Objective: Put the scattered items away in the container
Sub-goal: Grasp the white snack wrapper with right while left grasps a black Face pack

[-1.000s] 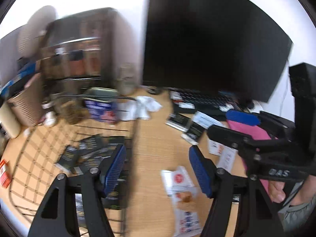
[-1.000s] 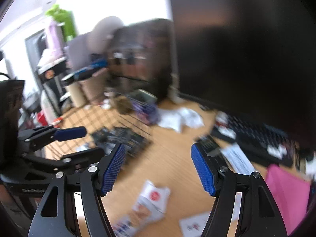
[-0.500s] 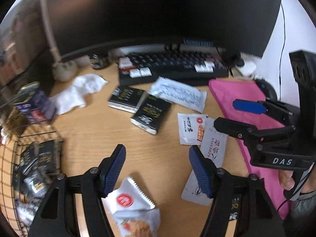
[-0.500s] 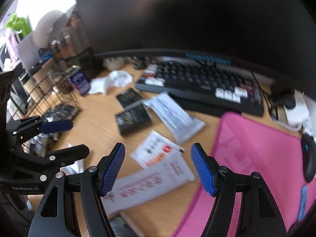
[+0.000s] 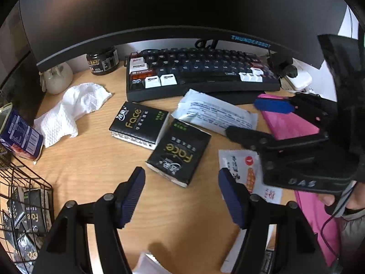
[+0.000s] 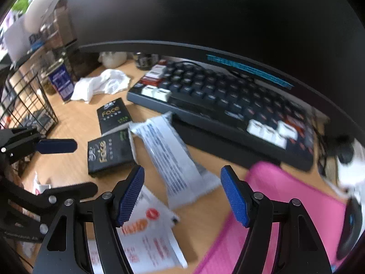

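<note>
Packets already lie in the wire basket (image 5: pixel 34 196) at the bench's left edge, but two black Face tissue packs (image 5: pixel 180 153), a long white sachet (image 5: pixel 216 114) and snack packets (image 6: pixel 148 228) remain scattered, with left gripper (image 5: pixel 181 196) and right gripper (image 6: pixel 182 194) spread wide, holding nothing.

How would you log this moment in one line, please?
left hand-held gripper: open, above tissue pack | right hand-held gripper: open, over sachet | basket: part-filled
</note>
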Demonstrator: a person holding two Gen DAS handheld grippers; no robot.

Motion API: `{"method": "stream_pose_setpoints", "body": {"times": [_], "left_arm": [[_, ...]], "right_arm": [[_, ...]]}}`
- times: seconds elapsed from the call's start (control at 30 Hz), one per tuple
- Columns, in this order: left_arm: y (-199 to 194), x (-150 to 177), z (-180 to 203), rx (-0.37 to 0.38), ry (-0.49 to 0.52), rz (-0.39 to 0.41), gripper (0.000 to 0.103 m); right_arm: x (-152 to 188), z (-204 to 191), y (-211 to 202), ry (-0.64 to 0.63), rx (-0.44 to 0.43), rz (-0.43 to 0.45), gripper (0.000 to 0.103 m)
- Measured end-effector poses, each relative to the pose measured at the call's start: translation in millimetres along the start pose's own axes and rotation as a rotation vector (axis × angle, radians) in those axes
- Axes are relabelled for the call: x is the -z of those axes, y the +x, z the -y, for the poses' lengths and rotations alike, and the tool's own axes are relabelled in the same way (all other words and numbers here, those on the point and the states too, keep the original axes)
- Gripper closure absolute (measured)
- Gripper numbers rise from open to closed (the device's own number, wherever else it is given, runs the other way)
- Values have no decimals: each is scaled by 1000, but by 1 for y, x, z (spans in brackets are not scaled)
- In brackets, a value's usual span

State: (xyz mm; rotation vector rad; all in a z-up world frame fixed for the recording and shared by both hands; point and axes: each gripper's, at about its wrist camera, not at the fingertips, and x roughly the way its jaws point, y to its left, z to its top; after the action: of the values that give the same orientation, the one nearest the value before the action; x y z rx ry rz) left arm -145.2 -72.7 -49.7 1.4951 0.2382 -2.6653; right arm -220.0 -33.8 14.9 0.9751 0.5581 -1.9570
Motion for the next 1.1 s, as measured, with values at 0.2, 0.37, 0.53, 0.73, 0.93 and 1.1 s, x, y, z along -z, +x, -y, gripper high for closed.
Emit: {"method": "stream_pose_setpoints", "body": {"times": [0.2, 0.37, 0.53, 0.73, 0.93, 1.1], "left_arm": [[7, -1, -9, 32, -18, -23, 32], [10, -6, -13, 7, -23, -22, 32], [21, -10, -9, 9, -4, -26, 32], [33, -13, 2, -10, 30, -22, 32], [31, -14, 11, -11, 51, -19, 45], [22, -9, 16, 21, 65, -13, 47]], "right_arm": [[-11, -4, 26, -14, -12, -36, 46], [-8, -9, 21, -42, 17, -34, 70], [3, -3, 2, -10, -18, -29, 70], [22, 4, -14, 24, -46, -12, 70], [27, 9, -16, 49, -72, 0, 70], [26, 11, -24, 59, -75, 17, 70]]}}
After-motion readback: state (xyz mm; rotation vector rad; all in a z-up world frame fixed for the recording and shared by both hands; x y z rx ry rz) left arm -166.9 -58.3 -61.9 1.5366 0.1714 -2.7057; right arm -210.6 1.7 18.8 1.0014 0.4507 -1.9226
